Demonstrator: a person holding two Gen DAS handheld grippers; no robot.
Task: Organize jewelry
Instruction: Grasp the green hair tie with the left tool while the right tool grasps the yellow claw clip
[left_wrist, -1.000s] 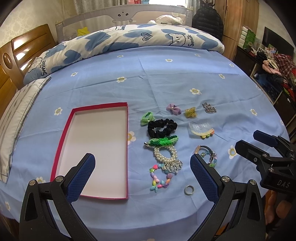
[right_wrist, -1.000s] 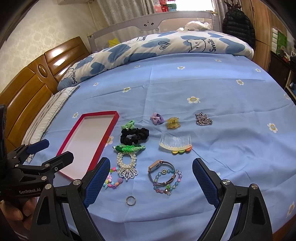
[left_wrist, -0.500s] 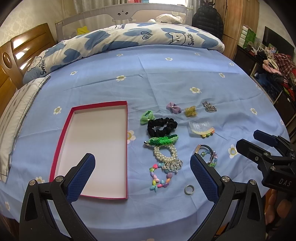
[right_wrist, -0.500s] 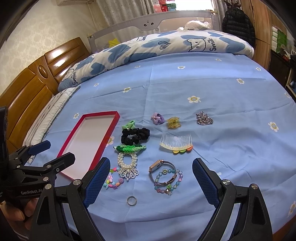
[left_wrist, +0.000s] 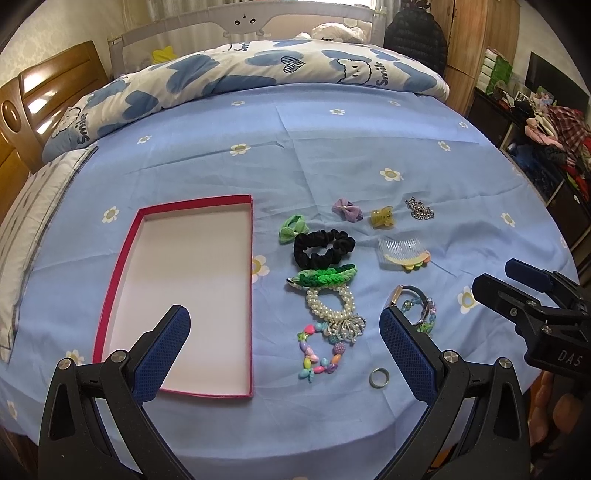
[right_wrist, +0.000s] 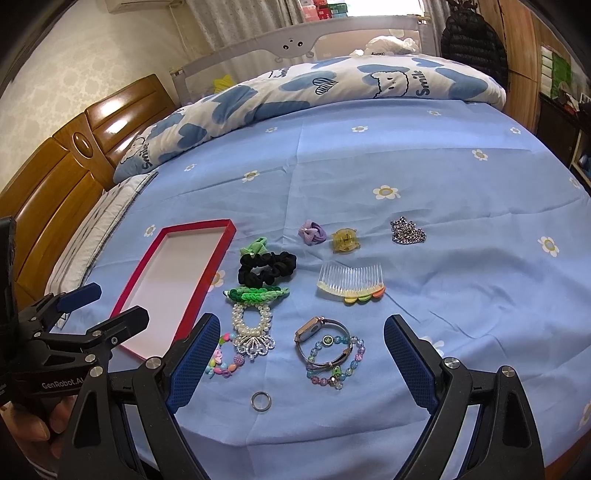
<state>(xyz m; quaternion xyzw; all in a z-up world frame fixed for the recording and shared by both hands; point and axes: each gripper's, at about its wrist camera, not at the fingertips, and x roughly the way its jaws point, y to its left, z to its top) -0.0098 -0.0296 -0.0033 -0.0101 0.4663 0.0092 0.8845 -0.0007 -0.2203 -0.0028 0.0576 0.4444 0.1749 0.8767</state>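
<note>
An empty red-rimmed box (left_wrist: 122, 266) (right_wrist: 142, 271) with a white floor lies on the blue bedsheet at the left. To its right lie a black scrunchie (left_wrist: 323, 248) (right_wrist: 266, 266), a green braided band (left_wrist: 325, 277), a pearl bracelet (left_wrist: 330, 304) (right_wrist: 251, 319), a coloured bead bracelet (left_wrist: 319, 350), a silver ring (left_wrist: 379, 377) (right_wrist: 261, 400), a bangle with beads (right_wrist: 327, 349), a clear comb (left_wrist: 402, 251) (right_wrist: 351, 282), a chain (right_wrist: 407, 230), and small clips. My left gripper (left_wrist: 284, 347) is open above the near edge. My right gripper (right_wrist: 302, 360) is open over the bangle.
A rolled blue-and-white quilt (left_wrist: 240, 74) lies across the far side of the bed. A wooden headboard (right_wrist: 55, 177) stands at the left. Cluttered shelves (left_wrist: 554, 140) stand beyond the bed's right edge. The bed's front edge is just below both grippers.
Both views shift only slightly; the left gripper has pulled back a touch. Nothing on the bed has moved.
</note>
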